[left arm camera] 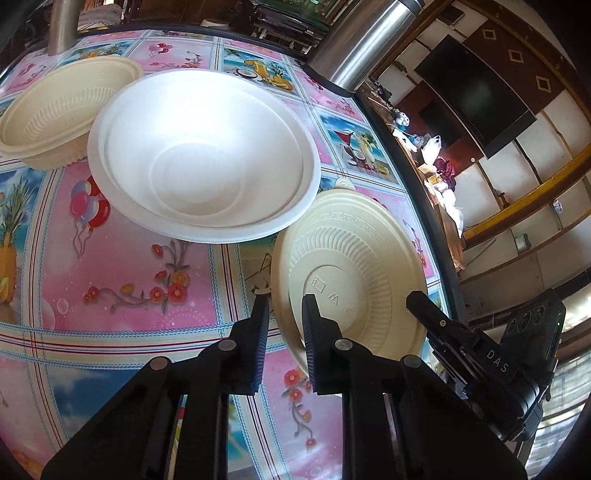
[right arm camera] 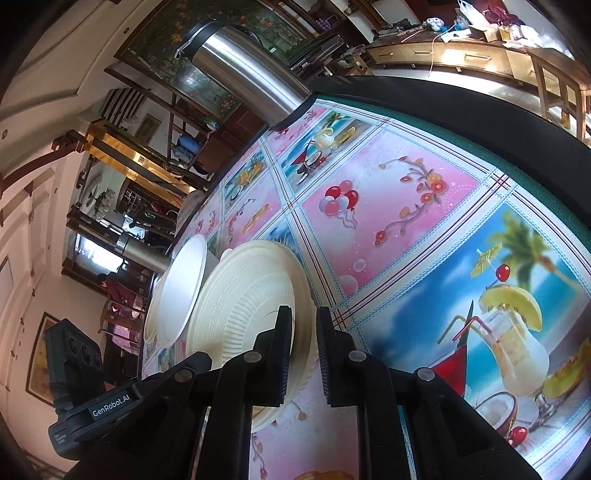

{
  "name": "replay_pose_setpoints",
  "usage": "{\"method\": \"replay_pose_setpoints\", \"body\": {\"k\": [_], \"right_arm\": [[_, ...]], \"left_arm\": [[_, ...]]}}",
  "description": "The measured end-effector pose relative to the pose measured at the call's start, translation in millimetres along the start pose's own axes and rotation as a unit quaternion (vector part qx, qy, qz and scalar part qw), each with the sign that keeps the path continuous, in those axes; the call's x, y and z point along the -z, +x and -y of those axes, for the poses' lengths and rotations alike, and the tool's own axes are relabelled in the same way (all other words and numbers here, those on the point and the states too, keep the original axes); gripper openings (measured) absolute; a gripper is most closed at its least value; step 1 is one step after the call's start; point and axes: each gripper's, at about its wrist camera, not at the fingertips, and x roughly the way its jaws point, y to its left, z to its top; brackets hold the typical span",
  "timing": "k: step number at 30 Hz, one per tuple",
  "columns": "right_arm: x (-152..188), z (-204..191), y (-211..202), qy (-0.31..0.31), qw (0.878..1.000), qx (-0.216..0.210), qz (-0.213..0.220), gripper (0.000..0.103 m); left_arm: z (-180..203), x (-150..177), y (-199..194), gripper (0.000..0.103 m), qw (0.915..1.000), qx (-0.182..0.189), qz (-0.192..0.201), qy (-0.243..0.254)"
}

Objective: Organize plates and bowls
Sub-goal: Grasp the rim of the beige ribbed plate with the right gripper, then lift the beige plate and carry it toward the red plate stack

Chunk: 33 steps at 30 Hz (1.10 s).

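Observation:
An upside-down cream ribbed bowl (left arm camera: 351, 266) sits near the table's right edge. My left gripper (left arm camera: 285, 306) is shut on its left rim. In the right wrist view my right gripper (right arm camera: 303, 317) is shut on the opposite rim of the same bowl (right arm camera: 240, 306). One of its fingers (left arm camera: 421, 302) shows at the bowl's right side in the left wrist view. Just beyond stands a white foam bowl (left arm camera: 203, 158), upright and touching the cream one. A second cream ribbed bowl (left arm camera: 62, 110) stands upright at the far left. I cannot tell whether the held bowl rests on the cloth.
A colourful pink and blue tablecloth (left arm camera: 129, 258) covers the table. A steel flask (left arm camera: 362, 40) stands at the far right corner and another steel cylinder (left arm camera: 62, 26) at the far left. The table's dark edge (left arm camera: 424, 206) runs close along the held bowl's right side.

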Motion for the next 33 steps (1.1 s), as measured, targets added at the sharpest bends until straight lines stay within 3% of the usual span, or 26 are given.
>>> {"method": "replay_pose_setpoints", "body": {"k": [10,19,33], "right_arm": [[1.2,-2.3,1.4,-0.007,1.0,-0.004,0.0,0.011],[7.0,4.4,-1.3,0.013,1.0,-0.023,-0.011,0.01],[66.0,-27.6,-10.6,-0.024,0.998,-0.049,-0.011,0.009]], "left_arm": [[7.2,6.6,-3.4,0.012,0.9993,-0.026,0.013,0.023],[3.0,24.8,-17.7,0.012,0.9991,-0.028,0.014,0.028],[-37.5,72.0,-65.8,0.013,0.9963,-0.075,0.035,0.024]]}}
